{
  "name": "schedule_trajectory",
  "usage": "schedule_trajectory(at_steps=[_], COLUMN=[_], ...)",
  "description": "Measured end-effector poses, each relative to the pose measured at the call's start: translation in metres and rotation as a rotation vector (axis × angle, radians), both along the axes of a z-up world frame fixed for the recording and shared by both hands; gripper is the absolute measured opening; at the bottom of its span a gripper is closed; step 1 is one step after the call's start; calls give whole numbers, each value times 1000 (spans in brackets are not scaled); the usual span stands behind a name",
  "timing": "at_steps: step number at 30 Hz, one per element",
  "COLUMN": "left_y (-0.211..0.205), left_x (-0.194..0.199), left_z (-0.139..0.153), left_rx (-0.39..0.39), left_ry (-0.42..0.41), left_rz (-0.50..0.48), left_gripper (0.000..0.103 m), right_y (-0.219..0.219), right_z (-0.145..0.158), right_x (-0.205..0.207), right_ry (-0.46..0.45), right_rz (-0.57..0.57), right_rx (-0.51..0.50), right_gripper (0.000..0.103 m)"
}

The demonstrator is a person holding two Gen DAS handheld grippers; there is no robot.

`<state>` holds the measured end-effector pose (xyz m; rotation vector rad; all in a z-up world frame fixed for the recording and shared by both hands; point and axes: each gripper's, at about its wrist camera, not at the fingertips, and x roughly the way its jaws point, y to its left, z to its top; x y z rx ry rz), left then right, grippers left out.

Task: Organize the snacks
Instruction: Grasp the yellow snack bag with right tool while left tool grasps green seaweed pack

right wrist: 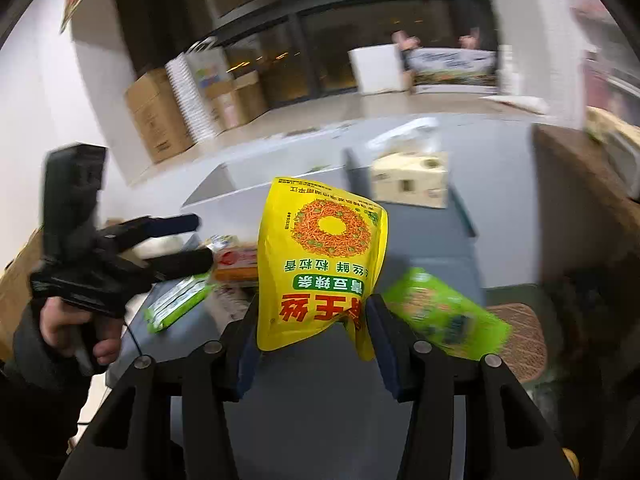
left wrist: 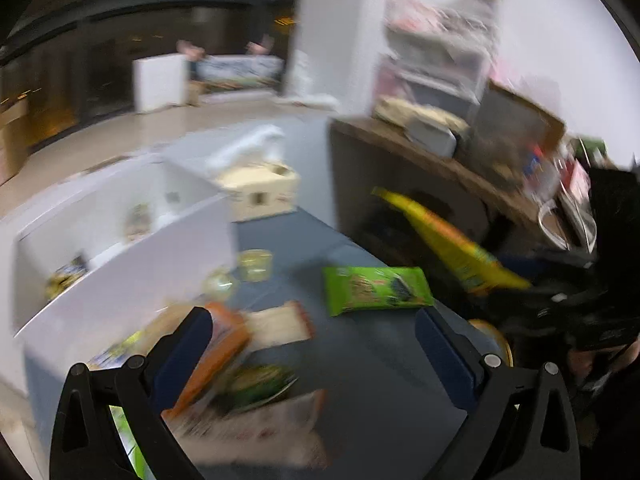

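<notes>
My right gripper [right wrist: 314, 336] is shut on the lower end of a yellow snack bag [right wrist: 320, 256], holding it upside down above the grey table [right wrist: 320, 408]. In the left wrist view the same yellow bag [left wrist: 452, 240] hangs at the right, above the table. My left gripper [left wrist: 316, 340] is open with nothing between its fingers. It hovers over an orange packet [left wrist: 216, 356] and a pile of other snacks. A green packet [left wrist: 376, 290] lies flat just ahead of it. The right wrist view shows the left gripper [right wrist: 188, 242] at the left, held by a hand [right wrist: 80, 320].
A white bin [left wrist: 120, 248] with a few snacks inside stands at the left of the table. A tissue box [left wrist: 260, 188] sits at the far end. A wooden shelf unit [left wrist: 440, 160] loaded with clutter is on the right. A woven mat [right wrist: 520, 340] lies by the green packet [right wrist: 444, 316].
</notes>
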<state>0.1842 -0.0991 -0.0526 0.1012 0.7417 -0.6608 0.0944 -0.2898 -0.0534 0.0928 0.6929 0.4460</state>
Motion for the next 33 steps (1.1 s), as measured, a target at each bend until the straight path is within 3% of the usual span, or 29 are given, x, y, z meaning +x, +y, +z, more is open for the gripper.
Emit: schedule_trajectory(at_steps=[4, 10, 15, 18, 25, 28, 33], left_y=[-62, -154, -184, -196, -206, -206, -194], left_x=[22, 41, 49, 56, 83, 88, 85], left_z=[-21, -60, -76, -89, -111, -109, -103], left_rx=[49, 278, 422, 513, 562, 513, 485], left_ry=[62, 73, 55, 46, 128, 159, 154], left_rz=[-129, -425, -659, -747, -826, -808, -763], left_gripper=[103, 103, 103, 103, 101, 84, 83], right_y=[-36, -74, -98, -105, -118, -122, -123], right_z=[5, 6, 6, 4, -3, -5, -9], right_x=[-15, -34, -44, -49, -50, -49, -46], right_ry=[1, 12, 23, 28, 54, 62, 70], right_rz=[-91, -156, -196, -208, -223, -234, -232], right_rx=[9, 35, 70, 73, 97, 101, 114], right_gripper=[54, 54, 54, 54, 54, 54, 54])
